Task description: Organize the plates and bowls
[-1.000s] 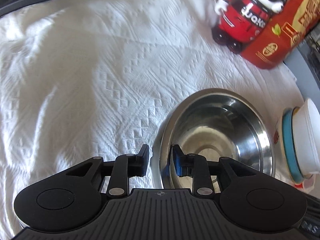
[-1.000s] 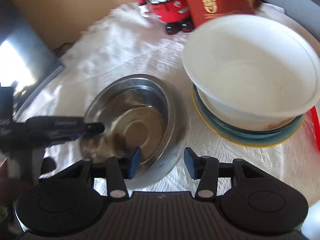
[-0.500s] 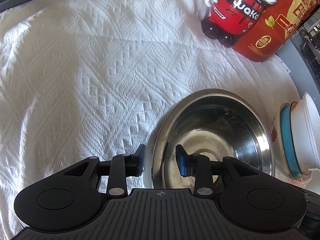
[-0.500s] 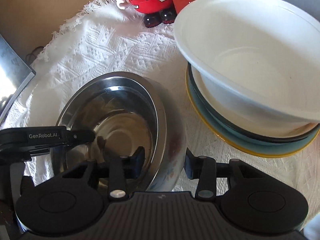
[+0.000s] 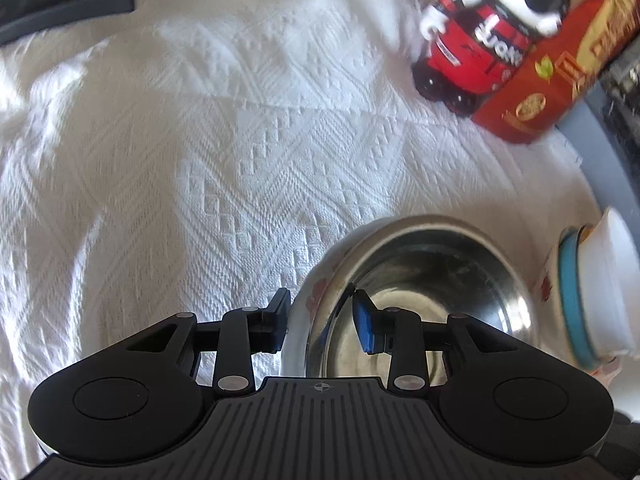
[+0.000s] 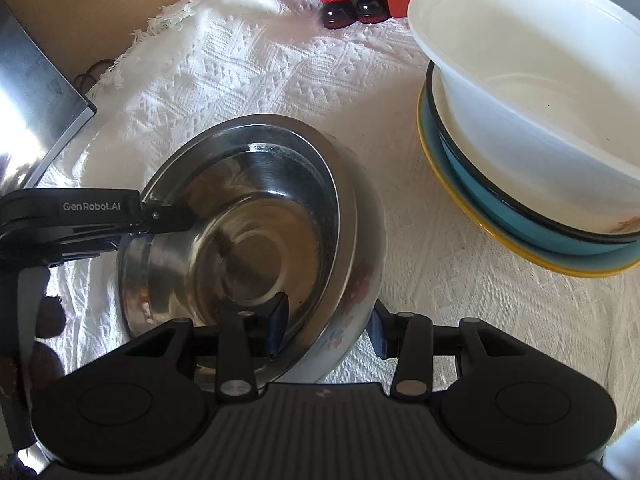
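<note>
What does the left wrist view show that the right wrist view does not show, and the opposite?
Only the left wrist view shows the left claw head-on, opening, its fingers astride the rim of the steel bowl, and the toy's helmeted head.

Only the right wrist view shows the right claw straddling the bowl's near rim, the inside of the white bowl, the yellow plate beneath the stack, and the brown surface past the cloth's fringe.

Both show the steel bowl, the white tablecloth, the stacked dishes, the red toy and the red box.
</note>
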The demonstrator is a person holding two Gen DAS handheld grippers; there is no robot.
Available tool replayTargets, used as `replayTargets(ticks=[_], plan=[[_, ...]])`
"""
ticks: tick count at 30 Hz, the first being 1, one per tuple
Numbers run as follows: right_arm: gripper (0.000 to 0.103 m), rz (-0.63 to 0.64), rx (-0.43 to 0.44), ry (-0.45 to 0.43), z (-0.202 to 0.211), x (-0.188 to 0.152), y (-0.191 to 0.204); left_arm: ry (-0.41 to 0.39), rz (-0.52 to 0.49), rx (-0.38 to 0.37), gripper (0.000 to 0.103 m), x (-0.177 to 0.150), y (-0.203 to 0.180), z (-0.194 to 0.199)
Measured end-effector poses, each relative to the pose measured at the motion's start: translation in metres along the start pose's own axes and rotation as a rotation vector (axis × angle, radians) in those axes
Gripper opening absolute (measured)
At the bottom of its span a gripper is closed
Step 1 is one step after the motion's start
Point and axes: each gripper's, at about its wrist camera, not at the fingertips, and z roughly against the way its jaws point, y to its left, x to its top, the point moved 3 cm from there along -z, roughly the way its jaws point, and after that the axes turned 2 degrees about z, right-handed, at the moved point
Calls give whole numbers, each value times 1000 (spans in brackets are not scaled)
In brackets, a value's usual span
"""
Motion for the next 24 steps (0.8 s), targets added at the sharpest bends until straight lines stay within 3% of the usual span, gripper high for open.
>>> replayTargets(ticks=[5,10,14,15,16,18,20,24], plan=[[42,78,7,13,16,-2,4,-97,85,-52,37,0,8,24],[43,263,19,-64,60,6,11,-221,165,-122,34,3,-4,48],[45,395,50,-203,105,27,12,-314,135,-202,23,6,-44,70],[51,424,47,-253,118,35,9,-324,115,-238,20,6,-58,74],[60,444,35,-301,129,41,4,-326,94,-287,18,5,-72,76],[69,472,-23,-432,148,55,-12,-327,76,-356,18,1,-98,78],[69,465,-92,-512,157,69,-31,-340,76,-370,18,-3,-120,77],[69,505,-35,-405,156,96,-71,-381,75,-284,16,-11,-156,73]])
